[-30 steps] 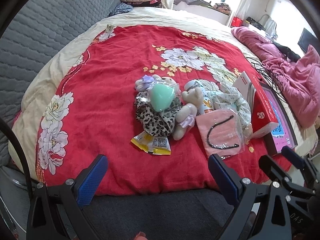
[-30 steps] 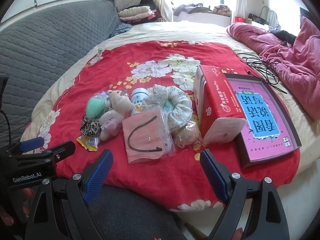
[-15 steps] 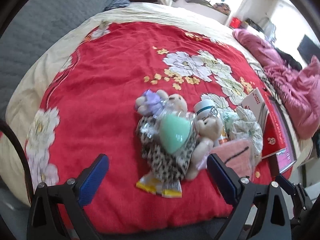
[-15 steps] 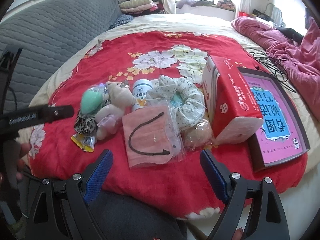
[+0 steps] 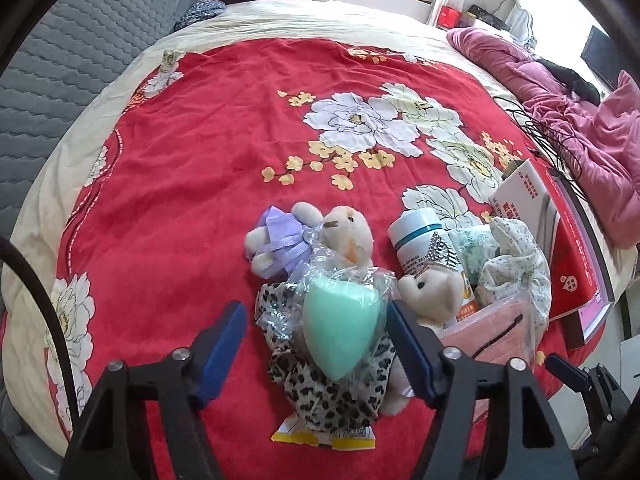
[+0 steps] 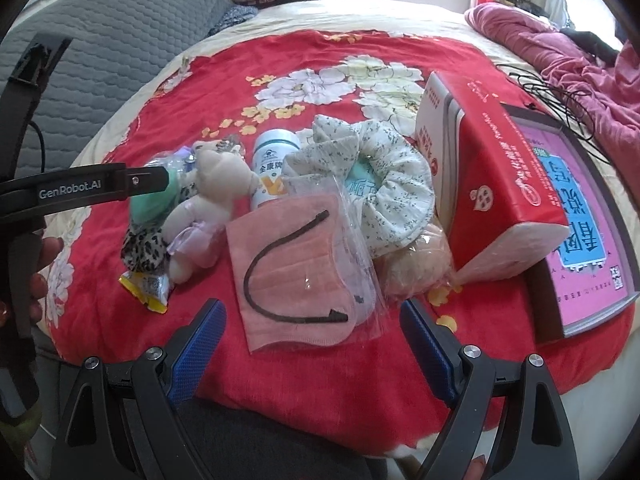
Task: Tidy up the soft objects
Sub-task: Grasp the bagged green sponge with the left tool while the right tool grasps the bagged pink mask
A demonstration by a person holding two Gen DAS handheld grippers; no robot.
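On the red blanket (image 5: 192,168), a pile of small things is lying, and the green sponge (image 5: 340,324) in its clear bag is serving as the landmark. Around that sponge the left gripper (image 5: 314,334) is standing with its blue pads wide apart, one on each side; the right-hand pad is sitting just beside the bag, and whether it is touching cannot be told. Under the sponge a leopard scrunchie (image 5: 332,396) is lying, with a yellow packet (image 5: 324,436) poking out below it. Just behind the sponge a bear in a purple skirt (image 5: 308,232) is lying on its side. To the sponge's right a second bear (image 5: 432,292) is leaning against a white bottle (image 5: 420,240).

Farther right of the sponge, a pink mask (image 6: 296,264) in a clear sleeve is lying flat, and the right gripper (image 6: 312,348) is hovering near its front edge, fingers spread wide and holding nothing. Behind the mask a floral scrunchie (image 6: 384,184) is resting, touching a red box (image 6: 492,160). Beyond the box, farthest from the sponge, a pink book (image 6: 576,216) is lying flat. From the right wrist view, the left gripper's arm (image 6: 76,192) is crossing in front of the sponge.
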